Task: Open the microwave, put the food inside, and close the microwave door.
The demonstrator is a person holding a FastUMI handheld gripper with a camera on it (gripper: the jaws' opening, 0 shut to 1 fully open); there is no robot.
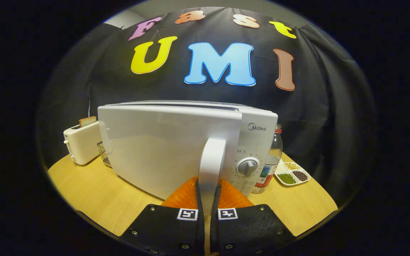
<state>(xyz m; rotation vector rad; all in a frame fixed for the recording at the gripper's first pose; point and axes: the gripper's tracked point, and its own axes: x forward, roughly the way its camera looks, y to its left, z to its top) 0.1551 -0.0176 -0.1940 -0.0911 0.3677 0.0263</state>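
Microwave door handle (212,167), a white upright bar of plastic, is seen clamped between the two fingers of the gripper (208,193), which are closed against it from either side. The handle belongs to the white glossy door (162,149) of the white box-shaped microwave (258,138), and the door is seen swung partly outward, its right edge standing away from the control panel. On that panel a grey round dial (247,166) is set just right of the handle. The microwave is placed on a round light wooden table (94,192). Just right of the microwave, a clear bottle with a red cap (271,163) is stood, and beside it a white divided dish (292,172) is laid, with green, dark and pale beans kept in separate compartments. Left of the microwave, a wire basket (104,154) is partly hidden behind the door. Farther left, a cream toaster (82,142) is stood with a slice of toast (87,121) raised from its slot.
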